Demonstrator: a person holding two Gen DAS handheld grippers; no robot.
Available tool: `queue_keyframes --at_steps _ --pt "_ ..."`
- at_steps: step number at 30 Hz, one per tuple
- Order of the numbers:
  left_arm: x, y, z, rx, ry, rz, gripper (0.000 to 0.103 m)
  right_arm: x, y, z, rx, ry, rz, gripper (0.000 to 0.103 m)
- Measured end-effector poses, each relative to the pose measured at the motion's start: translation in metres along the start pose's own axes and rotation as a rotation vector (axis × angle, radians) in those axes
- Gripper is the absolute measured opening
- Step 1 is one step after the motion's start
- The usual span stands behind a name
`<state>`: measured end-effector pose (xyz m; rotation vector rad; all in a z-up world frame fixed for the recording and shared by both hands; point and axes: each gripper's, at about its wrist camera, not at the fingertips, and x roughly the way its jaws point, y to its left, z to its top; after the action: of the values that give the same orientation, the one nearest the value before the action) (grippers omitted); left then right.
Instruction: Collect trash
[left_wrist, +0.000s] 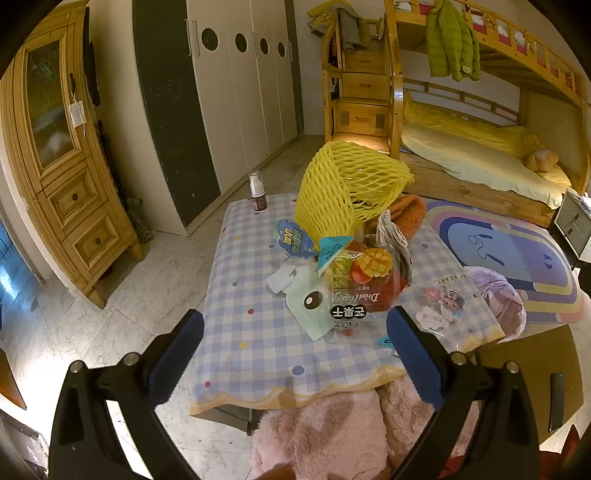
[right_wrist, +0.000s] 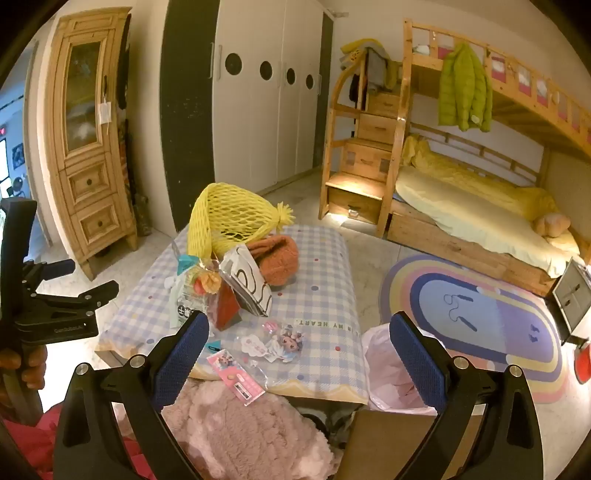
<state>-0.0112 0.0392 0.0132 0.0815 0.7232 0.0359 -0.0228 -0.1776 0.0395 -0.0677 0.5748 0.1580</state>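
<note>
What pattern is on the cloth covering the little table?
The tablecloth is a pale blue-and-white check with scattered coloured dots; clearest in the right wrist view.

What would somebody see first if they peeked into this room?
Probably the big yellow foam net standing up at the back of the checked table, with a heap of snack wrappers in front of it. Next, the bright green jacket hanging from the top bunk rail, and the rainbow rug on the floor right of the table.
</note>
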Motion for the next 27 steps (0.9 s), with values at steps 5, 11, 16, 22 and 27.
queue_keyframes --at_steps 5,11,16,22,27 --pt "0.0004 -0.0003 -0.0001 0.000 0.000 0.001 0.096 0.0002 0.0018 -0.0005 0.000 -0.001 -0.001 0.097" --pt "0.0010 0.0001 0.0001 0.000 0.000 0.001 0.096 0.0010 0.0002 -0.0017 0.002 -0.001 0.002 0.097" --pt "0.0007 -0.0001 0.0002 0.000 0.000 0.001 0.096 0.0010 0.0018 -0.0012 0.000 -0.003 -0.001 0.097" --pt "0.0004 -0.0003 0.0004 0.001 0.001 0.001 0.096 0.0012 0.0016 -0.0010 0.001 -0.001 -0.001 0.097" --pt "0.0006 -0.0002 0.0005 0.000 0.001 0.001 0.096 0.0009 0.0010 -0.0011 0.001 -0.002 0.000 0.097"
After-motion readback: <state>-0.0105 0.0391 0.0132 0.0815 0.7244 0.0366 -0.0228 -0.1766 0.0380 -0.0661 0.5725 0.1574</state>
